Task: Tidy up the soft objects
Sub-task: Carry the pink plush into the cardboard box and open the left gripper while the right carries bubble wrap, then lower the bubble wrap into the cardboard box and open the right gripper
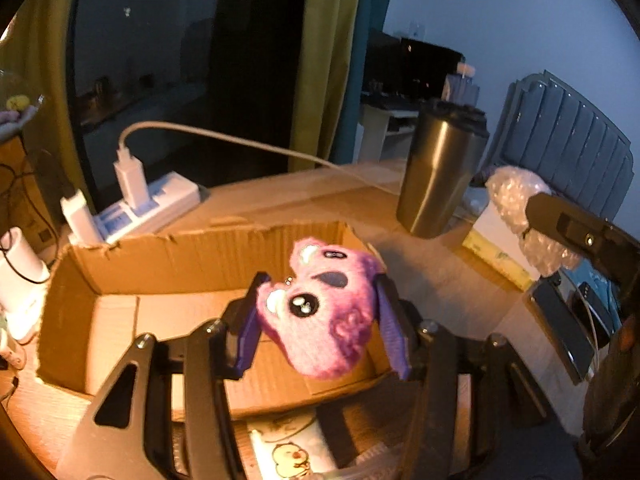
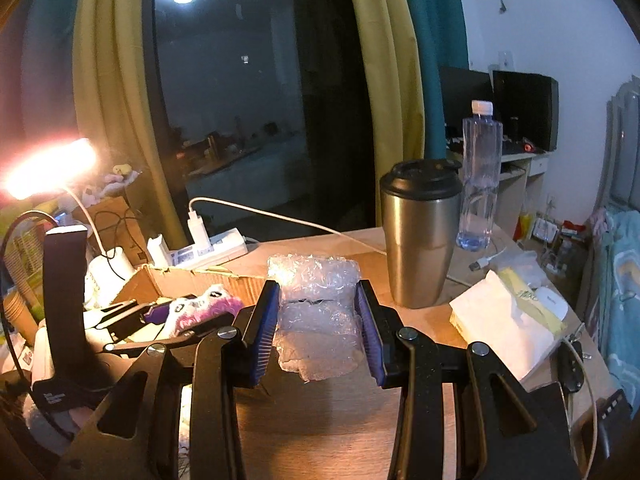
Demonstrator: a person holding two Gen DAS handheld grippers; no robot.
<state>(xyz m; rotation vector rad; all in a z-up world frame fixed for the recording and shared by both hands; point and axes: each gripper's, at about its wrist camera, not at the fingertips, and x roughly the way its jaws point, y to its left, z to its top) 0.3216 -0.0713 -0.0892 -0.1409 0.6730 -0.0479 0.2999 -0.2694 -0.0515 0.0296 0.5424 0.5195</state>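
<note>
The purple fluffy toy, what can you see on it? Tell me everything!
The purple fluffy toy looks like soft pink-purple plush with round black-and-white eyes, a dark oval patch and white bits. The left gripper squeezes it between its purple pads, tilted sideways, in the air over the open cardboard box. Only the pads touch it.

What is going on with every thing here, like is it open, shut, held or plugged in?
Left gripper: shut on the pink plush toy.
Pink plush toy: held above the box.
Cardboard box: open on top.
Right gripper: shut on the bubble wrap.
Bubble wrap: bunched, held above the table.
Steel tumbler: upright, lid on.
Water bottle: upright, capped.
White charger: plugged into the power strip.
Desk lamp: switched on.
</note>
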